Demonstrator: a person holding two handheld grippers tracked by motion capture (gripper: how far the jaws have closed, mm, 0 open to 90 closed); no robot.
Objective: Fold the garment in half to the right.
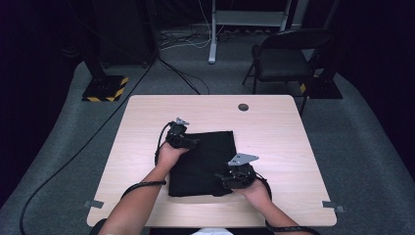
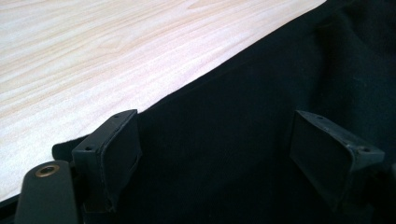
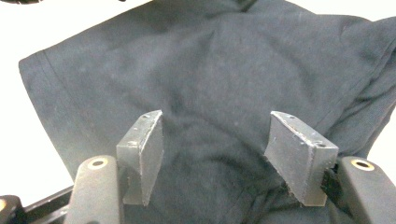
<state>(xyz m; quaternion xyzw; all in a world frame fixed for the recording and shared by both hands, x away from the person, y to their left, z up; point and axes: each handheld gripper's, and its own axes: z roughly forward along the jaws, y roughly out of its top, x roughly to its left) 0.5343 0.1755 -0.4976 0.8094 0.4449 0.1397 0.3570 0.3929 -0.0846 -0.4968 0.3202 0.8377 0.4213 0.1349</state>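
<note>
Both my grippers, left (image 1: 195, 143) and right (image 1: 219, 179), stand with jaws apart over the folded black garment (image 1: 208, 156) mid-table (image 1: 274, 127), holding nothing. For the next fold I should, I think, pinch hem edges low and lift both evenly

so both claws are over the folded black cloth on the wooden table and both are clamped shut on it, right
Not quite. Both claws are over the folded black cloth on the wooden table, but neither is clamped shut. The left claw has its jaws spread in the left gripper view, and the right claw stands open above the cloth in the right gripper view.
</note>
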